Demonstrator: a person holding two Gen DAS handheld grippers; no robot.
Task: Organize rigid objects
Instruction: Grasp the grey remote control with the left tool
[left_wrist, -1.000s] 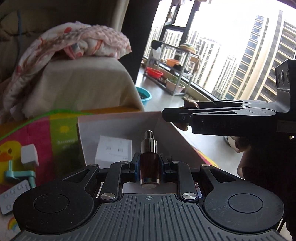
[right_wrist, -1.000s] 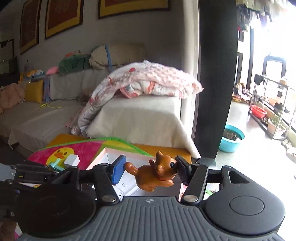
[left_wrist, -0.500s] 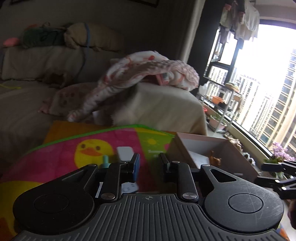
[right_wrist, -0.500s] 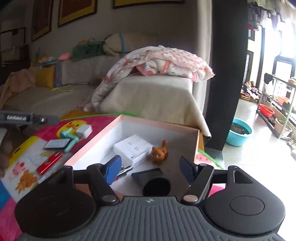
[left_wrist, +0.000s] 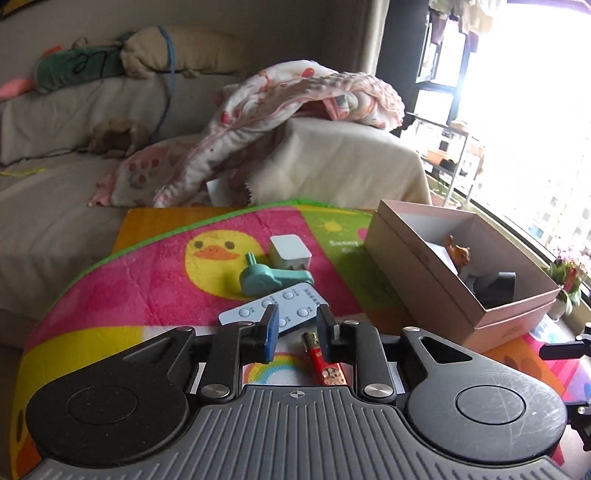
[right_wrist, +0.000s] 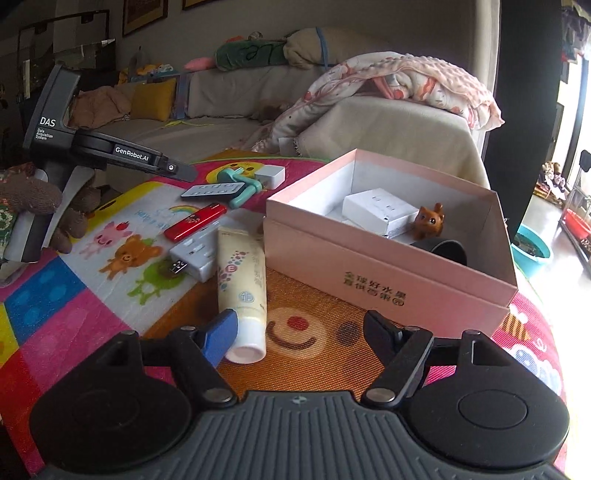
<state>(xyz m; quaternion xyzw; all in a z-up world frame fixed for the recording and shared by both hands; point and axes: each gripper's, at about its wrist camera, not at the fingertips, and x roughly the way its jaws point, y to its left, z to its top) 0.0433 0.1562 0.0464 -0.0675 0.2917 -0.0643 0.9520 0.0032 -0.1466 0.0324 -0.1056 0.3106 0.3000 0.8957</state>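
Observation:
A pink box (right_wrist: 388, 280) (left_wrist: 417, 266) holds a brown toy cat (right_wrist: 428, 221) (left_wrist: 458, 253), a white carton (right_wrist: 380, 210) and a black cup (right_wrist: 448, 251). My left gripper (left_wrist: 297, 332) is open and empty, low over a red lighter (left_wrist: 325, 363) (right_wrist: 195, 221) and a white remote (left_wrist: 273, 308). A teal clip (left_wrist: 273, 277) and a white charger (left_wrist: 290, 251) lie beyond. My right gripper (right_wrist: 299, 328) is open and empty, in front of the box, beside a cream tube (right_wrist: 242, 280) and a white plug adapter (right_wrist: 194, 258).
Everything lies on a colourful play mat (left_wrist: 147, 273) (right_wrist: 74, 295). A sofa with a pink blanket (left_wrist: 295, 99) stands behind. My left gripper's body (right_wrist: 110, 151) shows in the right wrist view, at the mat's left.
The left gripper let go of the brown bottle and swung left over the mat. The right gripper dropped the toy cat into the box and pulled back, open.

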